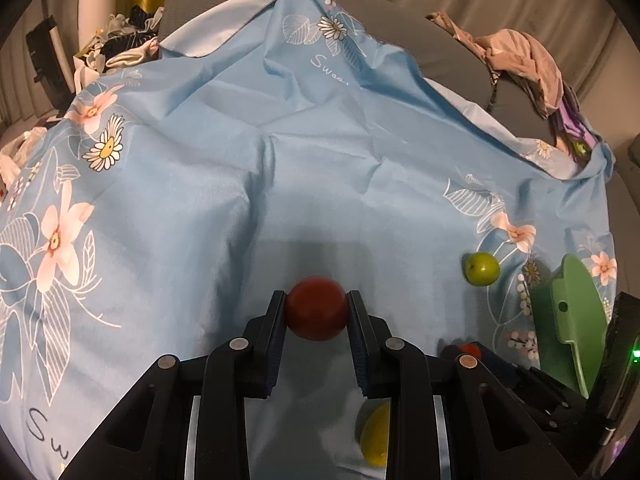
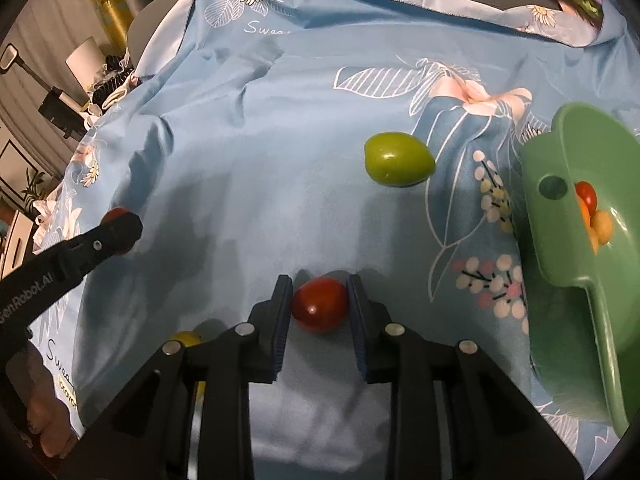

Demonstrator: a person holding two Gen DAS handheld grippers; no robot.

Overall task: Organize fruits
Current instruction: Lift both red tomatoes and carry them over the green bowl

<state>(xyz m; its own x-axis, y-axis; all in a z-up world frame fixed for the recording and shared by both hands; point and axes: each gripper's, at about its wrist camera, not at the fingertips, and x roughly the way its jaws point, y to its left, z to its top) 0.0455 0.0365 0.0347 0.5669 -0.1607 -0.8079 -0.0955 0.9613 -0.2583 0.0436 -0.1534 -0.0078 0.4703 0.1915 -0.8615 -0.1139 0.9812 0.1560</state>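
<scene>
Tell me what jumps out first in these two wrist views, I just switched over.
Each pair of tongs has a red fruit between its fingers: the left tongs grip a dark red fruit, the right tongs bracket a red tomato-like fruit on the blue floral cloth. A green fruit lies loose on the cloth, left of the green bowl, which already holds small red and orange fruits.

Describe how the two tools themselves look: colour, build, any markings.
Both tools, left tool and right tool, are matte black plastic, with angular linkage arms joined by round silver pins. The fingers carry ribbed, dark blue pads on their inner faces. From the right wrist view, the left tool's side shows white lettering ending "Robot.AI". No cables or sleeves are visible.
</scene>
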